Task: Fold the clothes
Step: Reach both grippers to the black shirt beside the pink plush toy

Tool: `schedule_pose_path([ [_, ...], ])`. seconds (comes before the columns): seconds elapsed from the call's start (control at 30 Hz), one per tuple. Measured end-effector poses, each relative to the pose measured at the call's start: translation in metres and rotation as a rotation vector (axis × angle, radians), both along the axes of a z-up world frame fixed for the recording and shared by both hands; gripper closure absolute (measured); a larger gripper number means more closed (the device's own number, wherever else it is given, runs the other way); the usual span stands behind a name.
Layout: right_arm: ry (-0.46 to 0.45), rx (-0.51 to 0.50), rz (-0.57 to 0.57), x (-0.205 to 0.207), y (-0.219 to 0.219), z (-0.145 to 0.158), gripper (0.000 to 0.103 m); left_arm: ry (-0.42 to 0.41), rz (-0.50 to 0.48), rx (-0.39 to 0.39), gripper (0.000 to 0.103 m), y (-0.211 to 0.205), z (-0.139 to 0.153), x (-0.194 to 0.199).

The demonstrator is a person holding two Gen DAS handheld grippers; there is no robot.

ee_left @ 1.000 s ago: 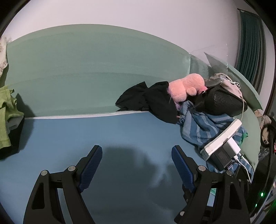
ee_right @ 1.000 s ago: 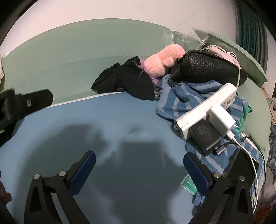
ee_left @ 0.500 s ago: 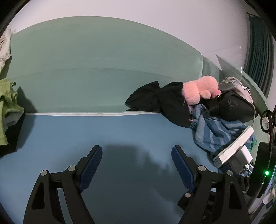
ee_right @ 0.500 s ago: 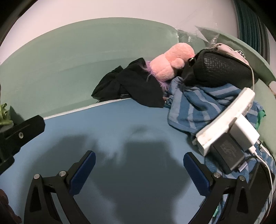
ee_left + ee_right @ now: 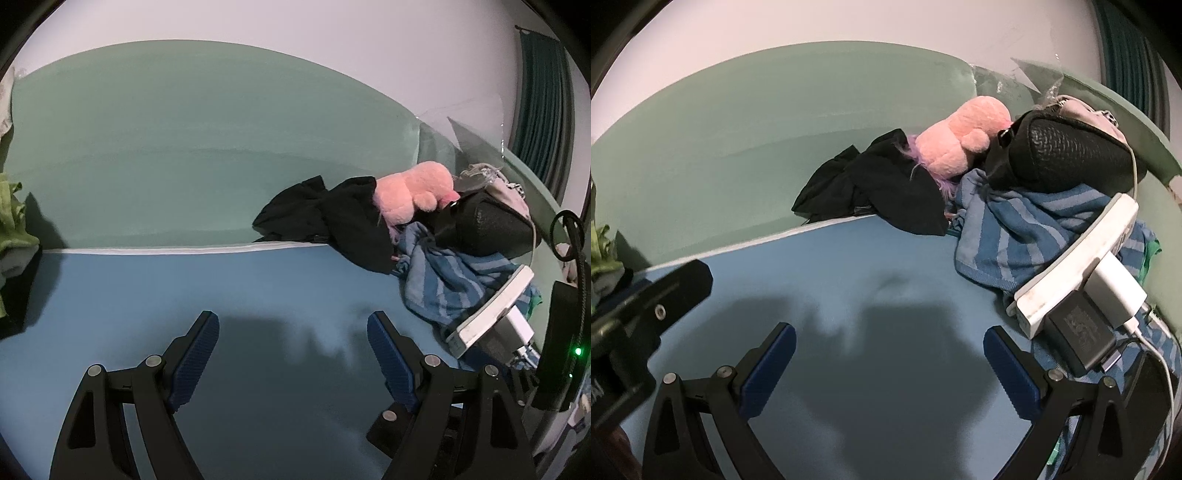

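Observation:
A crumpled black garment [image 5: 328, 221] lies at the far edge of the blue bed sheet [image 5: 221, 288], against the green wall padding; it also shows in the right wrist view [image 5: 882, 192]. A blue striped cloth [image 5: 450, 280] lies to its right, also in the right wrist view [image 5: 1015, 236]. Green clothes [image 5: 13, 221] hang at the far left. My left gripper [image 5: 293, 332] is open and empty above the sheet. My right gripper [image 5: 888, 347] is open and empty above the sheet, short of the clothes.
A pink plush toy [image 5: 956, 144] and a black bag [image 5: 1067, 155] rest on the pile at right. A white power strip with chargers [image 5: 1082, 266] lies on the striped cloth. The left gripper's body [image 5: 635, 317] shows at the right view's left edge.
Both views have shifted slightly sideways and the pile sits a bit differently in frame. Both grippers stay open and empty.

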State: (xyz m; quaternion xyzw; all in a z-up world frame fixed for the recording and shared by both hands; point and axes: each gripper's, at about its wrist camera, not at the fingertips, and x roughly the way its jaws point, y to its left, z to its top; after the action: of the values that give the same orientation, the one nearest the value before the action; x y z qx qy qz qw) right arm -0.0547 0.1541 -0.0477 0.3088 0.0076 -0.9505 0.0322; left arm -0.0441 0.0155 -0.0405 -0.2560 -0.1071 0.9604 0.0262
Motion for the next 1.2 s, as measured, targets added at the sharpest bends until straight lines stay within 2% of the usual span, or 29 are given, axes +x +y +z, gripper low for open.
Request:
schedule_pose_path([
  [0.13, -0.009, -0.047, -0.006, -0.014, 0.000, -0.002, 0.000, 0.016, -0.006, 0.015, 0.020, 0.001, -0.002, -0.002],
  [0.27, 0.032, -0.055, -0.028, -0.037, -0.003, -0.002, 0.000, 0.031, -0.010, 0.028, 0.021, 0.000, -0.004, -0.005],
  [0.4, 0.017, -0.047, -0.038, -0.074, -0.011, -0.002, 0.000, 0.063, -0.005, 0.050, 0.020, -0.016, -0.007, -0.011],
  [0.53, -0.007, -0.123, -0.006, -0.123, -0.015, 0.000, 0.000, 0.071, 0.034, 0.024, 0.020, -0.027, -0.014, -0.020],
  [0.63, -0.035, -0.095, -0.002, -0.157, -0.022, -0.010, 0.000, 0.073, 0.042, 0.052, 0.020, -0.034, -0.027, -0.027],
  [0.7, -0.014, -0.041, 0.002, -0.161, -0.024, -0.029, 0.000, 0.060, 0.030, 0.096, 0.020, -0.037, -0.040, -0.035],
  [0.77, -0.052, 0.009, 0.012, -0.163, -0.030, -0.037, 0.002, 0.009, -0.011, 0.136, 0.020, -0.034, -0.053, -0.050],
  [0.83, -0.008, 0.051, 0.022, -0.153, -0.035, -0.032, 0.005, -0.043, -0.068, 0.128, 0.020, -0.027, -0.059, -0.073],
  [0.87, 0.015, 0.093, -0.020, -0.150, -0.035, -0.030, 0.000, -0.039, -0.079, 0.101, 0.020, -0.026, -0.057, -0.083],
  [0.9, 0.027, 0.108, -0.034, -0.149, -0.034, -0.029, 0.000, -0.037, -0.091, 0.084, 0.020, -0.027, -0.054, -0.094],
  [1.03, 0.028, 0.091, -0.024, -0.150, -0.025, -0.031, 0.000, -0.043, -0.110, 0.085, 0.020, -0.036, -0.031, -0.137],
  [1.13, 0.021, 0.070, -0.026, -0.151, -0.019, -0.032, 0.000, -0.046, -0.112, 0.042, 0.020, -0.032, -0.022, -0.167],
  [1.2, 0.018, 0.049, -0.038, -0.152, -0.011, -0.031, 0.000, -0.046, -0.126, 0.067, 0.021, -0.028, -0.020, -0.181],
])
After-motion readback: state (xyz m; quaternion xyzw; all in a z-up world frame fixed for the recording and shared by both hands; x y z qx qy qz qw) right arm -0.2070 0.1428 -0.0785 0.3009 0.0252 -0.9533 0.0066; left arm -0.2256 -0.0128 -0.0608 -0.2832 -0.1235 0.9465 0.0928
